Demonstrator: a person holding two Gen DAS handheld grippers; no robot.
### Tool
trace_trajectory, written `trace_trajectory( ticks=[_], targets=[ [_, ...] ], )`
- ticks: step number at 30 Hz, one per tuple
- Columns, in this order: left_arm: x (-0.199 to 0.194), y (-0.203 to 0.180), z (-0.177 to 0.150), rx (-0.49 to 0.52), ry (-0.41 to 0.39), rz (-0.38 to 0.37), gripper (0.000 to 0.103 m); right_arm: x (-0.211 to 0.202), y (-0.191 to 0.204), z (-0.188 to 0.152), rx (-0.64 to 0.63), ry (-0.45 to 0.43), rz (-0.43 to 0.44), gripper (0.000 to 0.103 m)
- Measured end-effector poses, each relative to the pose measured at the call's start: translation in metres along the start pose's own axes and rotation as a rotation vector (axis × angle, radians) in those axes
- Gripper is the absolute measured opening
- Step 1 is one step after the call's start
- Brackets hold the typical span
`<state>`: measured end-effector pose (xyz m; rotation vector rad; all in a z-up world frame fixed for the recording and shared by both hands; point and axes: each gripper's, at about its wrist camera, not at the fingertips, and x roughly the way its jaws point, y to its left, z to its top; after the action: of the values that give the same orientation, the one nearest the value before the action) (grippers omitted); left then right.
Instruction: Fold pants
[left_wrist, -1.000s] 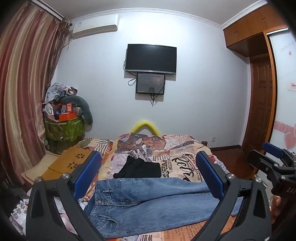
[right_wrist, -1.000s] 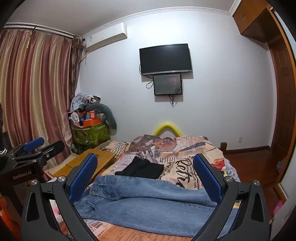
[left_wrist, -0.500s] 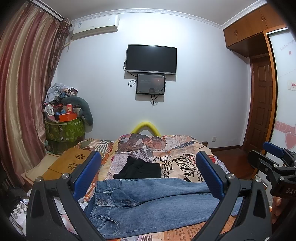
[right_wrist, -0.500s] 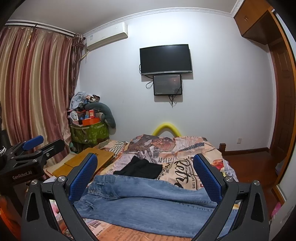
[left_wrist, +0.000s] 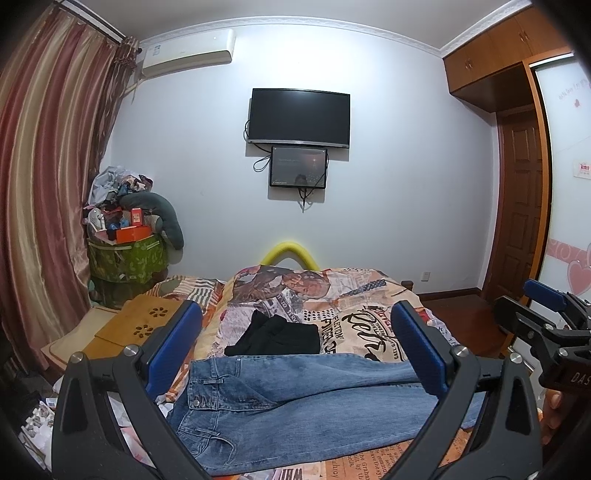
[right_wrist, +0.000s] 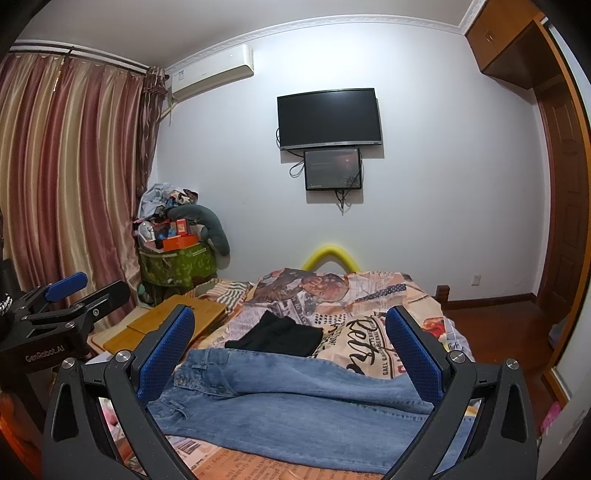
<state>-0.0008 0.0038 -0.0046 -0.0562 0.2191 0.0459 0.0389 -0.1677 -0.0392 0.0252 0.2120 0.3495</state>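
Barely shifted, both grippers' jaws gape wide above blue jeans (left_wrist: 295, 398); left gripper (right_wrist: 64, 302) reads "GenRobot.AI", right gripper (left_wrist: 546, 314) perhaps "DAS".

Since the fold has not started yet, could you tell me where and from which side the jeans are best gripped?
I would take the jeans at the waistband, coming in from the near-left edge of the bed. They lie flat across it, waist to the left and legs running right, so that thick band should pinch cleanly. The open left gripper hovers nearest it; the open right gripper suits the leg ends.
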Motion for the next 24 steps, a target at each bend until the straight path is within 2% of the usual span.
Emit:
trace_trajectory(
  ticks=[24],
  targets=[
    [0.0027, -0.001, 0.0058, -0.002, 0.008, -0.004, 0.103, 0.0009, -0.0002, -0.001, 0.0, 0.001, 0.0, 0.103]
  ],
)
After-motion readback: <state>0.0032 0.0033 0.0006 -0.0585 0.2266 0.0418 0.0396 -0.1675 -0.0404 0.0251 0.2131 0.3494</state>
